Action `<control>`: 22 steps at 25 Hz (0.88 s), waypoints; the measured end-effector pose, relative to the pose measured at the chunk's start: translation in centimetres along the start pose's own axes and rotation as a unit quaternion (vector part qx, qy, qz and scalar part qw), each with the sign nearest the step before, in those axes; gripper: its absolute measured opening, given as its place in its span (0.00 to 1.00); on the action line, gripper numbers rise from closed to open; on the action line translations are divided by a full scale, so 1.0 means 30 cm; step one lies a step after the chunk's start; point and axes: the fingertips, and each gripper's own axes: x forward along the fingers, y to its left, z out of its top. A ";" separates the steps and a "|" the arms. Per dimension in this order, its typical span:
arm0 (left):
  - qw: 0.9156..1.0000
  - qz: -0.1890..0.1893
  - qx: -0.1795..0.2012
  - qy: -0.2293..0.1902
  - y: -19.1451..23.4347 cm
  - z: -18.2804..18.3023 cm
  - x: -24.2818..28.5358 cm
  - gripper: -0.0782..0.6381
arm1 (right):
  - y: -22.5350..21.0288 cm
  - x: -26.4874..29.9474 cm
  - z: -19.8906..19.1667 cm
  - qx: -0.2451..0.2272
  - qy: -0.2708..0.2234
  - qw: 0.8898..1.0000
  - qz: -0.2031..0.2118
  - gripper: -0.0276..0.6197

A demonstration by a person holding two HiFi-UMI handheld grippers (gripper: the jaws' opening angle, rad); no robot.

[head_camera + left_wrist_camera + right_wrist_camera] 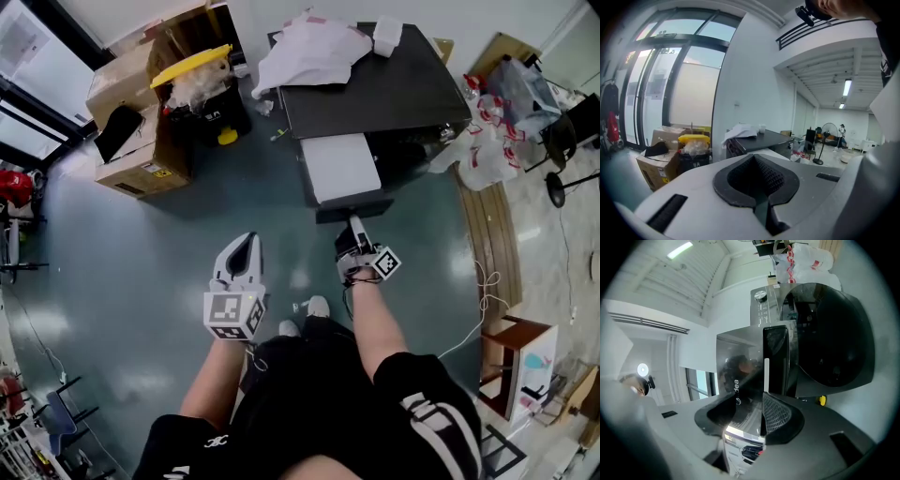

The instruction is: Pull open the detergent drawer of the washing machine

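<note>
The dark-topped, front-loading washing machine [375, 89] stood at the person's twelve o'clock, and a crumpled white cloth [309, 52] lay on its lid. Its detergent drawer [339, 167], a pale rectangular tray with a glossy dark front panel, stood pulled well out of the cabinet toward the person.

The right gripper [354, 230] reached to that front panel at about one o'clock. In the right gripper view the panel [745, 380] stood on edge between the jaws of the right gripper [761, 401], which were closed to a middling width with the ribbed pads against it. The machine's round dark door [829, 338] filled the frame's two o'clock.

The left gripper [246, 242] hung over the glossy blue-grey floor [141, 262] at about eleven o'clock, well apart from the machine. In the left gripper view the jaws of the left gripper [755, 164] were drawn together with nothing between them.

Brown cardboard boxes [131, 141] and a yellow-lidded bin [192, 64] sat at ten o'clock. White-and-red plastic bags [478, 141] lay at two o'clock beside the machine.
</note>
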 end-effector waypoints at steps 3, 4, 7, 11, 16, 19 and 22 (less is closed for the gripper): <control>1.000 -0.005 -0.002 0.002 -0.005 -0.009 -0.017 0.11 | 0.021 -0.054 -0.006 0.000 -0.007 1.000 0.001 0.32; 1.000 -0.008 -0.002 0.001 -0.008 -0.009 -0.025 0.11 | 0.028 -0.076 -0.008 0.000 -0.009 1.000 0.001 0.32; 1.000 -0.015 0.001 -0.001 -0.015 -0.009 -0.056 0.11 | 0.040 -0.144 -0.013 -0.004 -0.013 1.000 -0.001 0.32; 1.000 -0.026 0.007 0.001 -0.027 -0.025 -0.110 0.11 | 0.060 -0.215 -0.030 -0.013 -0.012 1.000 -0.009 0.32; 0.999 -0.035 0.017 0.002 -0.063 -0.030 -0.151 0.11 | 0.067 -0.245 -0.043 -0.017 -0.015 1.000 -0.014 0.32; 0.999 -0.038 0.017 0.002 -0.077 -0.032 -0.173 0.11 | 0.053 -0.258 -0.044 -0.018 -0.024 0.999 -0.022 0.32; 0.999 -0.039 0.015 0.003 -0.086 -0.034 -0.200 0.11 | 0.037 -0.278 -0.051 -0.012 -0.034 0.999 -0.034 0.32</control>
